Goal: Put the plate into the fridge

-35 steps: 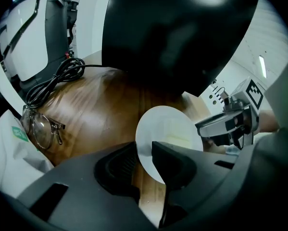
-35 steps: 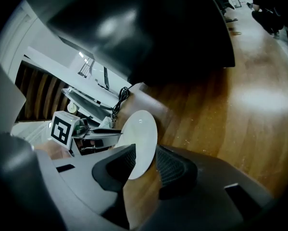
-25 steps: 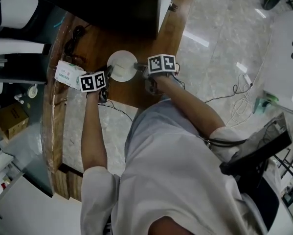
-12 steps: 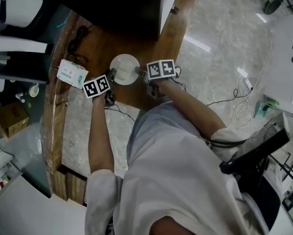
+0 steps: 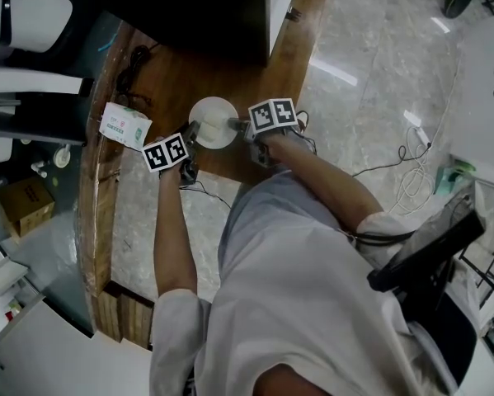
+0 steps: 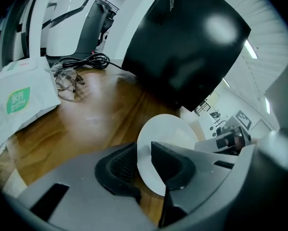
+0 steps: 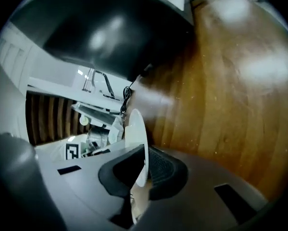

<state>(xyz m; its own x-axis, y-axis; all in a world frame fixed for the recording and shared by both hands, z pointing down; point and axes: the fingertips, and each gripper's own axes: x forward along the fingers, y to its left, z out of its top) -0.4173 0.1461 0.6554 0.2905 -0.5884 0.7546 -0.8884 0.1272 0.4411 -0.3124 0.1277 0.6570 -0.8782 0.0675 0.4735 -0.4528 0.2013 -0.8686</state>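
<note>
1. Head view: one white plate [image 5: 212, 120] showed over the wooden counter [image 5: 168, 85], at 12 o'clock from the person's torso [image 5: 312, 304]. Couldn't tell if it sat on the wood or hung just above it.
2. Two grippers, one per hand. The left gripper [image 5: 192, 133] was at 8 o'clock of the plate and the right gripper [image 5: 237, 124] at 3 o'clock, on opposite rims.
3. Left gripper view: its jaws stood fairly wide and were clamped on the plate's near rim, one pad on each face.
4. Right gripper view: its jaws were narrow and had just been closing. The thin rim was pinched between the pads, with the plate seen edge-on.
5. Two marker cubes: the left marker cube [image 5: 166, 152] and the right marker cube [image 5: 271, 115], each on its own gripper.
6. One black fridge [image 5: 189, 11] stood on the counter at 12 o'clock of the plate. Its glossy front faced the plate, with bare wood between them, and the plate was outside it.
7. One white packet [image 5: 124, 126] with a green logo lay at 9 o'clock of the plate, just beside the left marker cube.
8. One black cable [image 5: 131, 60] lay coiled at 11 o'clock, with one small clear wiry item [image 6: 67, 79] beside it, too blurred to name.
9. Off the counter there was one tangle of white cable [image 5: 410, 167] on the pale floor at 3 o'clock and one cardboard box [image 5: 22, 200] at 8 o'clock.
</note>
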